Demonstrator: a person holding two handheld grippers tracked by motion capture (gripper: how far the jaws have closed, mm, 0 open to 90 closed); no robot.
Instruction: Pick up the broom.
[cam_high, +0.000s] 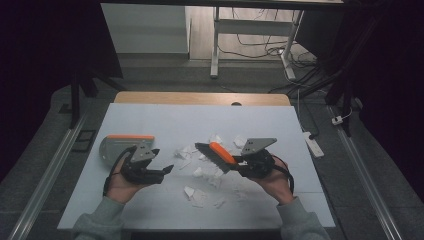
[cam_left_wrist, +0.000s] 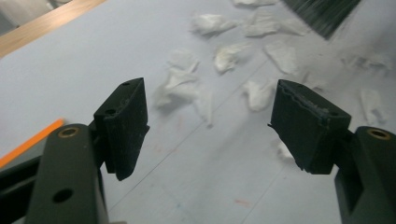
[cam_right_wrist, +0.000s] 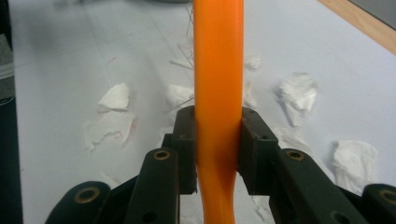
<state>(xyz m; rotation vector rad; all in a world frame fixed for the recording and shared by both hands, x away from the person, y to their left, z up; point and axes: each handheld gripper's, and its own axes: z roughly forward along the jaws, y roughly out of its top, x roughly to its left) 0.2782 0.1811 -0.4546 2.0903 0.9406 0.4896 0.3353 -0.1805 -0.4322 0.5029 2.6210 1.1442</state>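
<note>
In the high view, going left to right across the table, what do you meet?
Dustpan → left gripper, jaws apart and holding nothing → scattered paper scraps → brush → right gripper, shut on the brush's orange handle.

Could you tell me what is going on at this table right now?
A person is sweeping up torn paper scraps on a white table. The right gripper is clamped on the orange handle of a small brush, whose bristles hang over the scraps. The left gripper is open and empty, beside a grey dustpan with an orange edge.
</note>
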